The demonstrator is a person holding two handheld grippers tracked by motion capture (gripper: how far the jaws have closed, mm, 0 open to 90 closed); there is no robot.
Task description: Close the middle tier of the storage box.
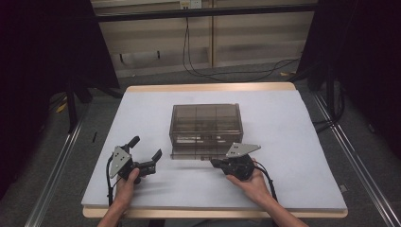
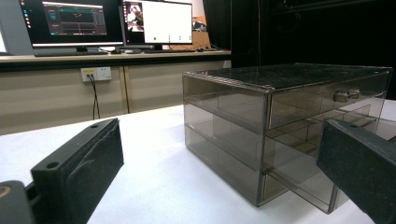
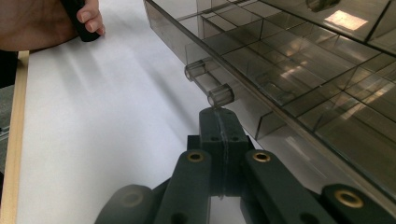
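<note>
High view: we hold two grippers over a white table (image 1: 293, 142).
Drawer box: smoky clear drawer box (image 1: 206, 124) at the table's middle, its lowest drawer (image 1: 198, 152) pulled slightly toward the near edge.
Left gripper (image 1: 146, 152): jaws spread wide, empty, near the front-left corner.
Right gripper (image 3: 218, 121): jaws pressed together, empty, tips just beside the drawer's clear handle (image 3: 208, 83).

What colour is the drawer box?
Smoky brown, see-through plastic; the drawer box shows best in the left gripper view.
</note>
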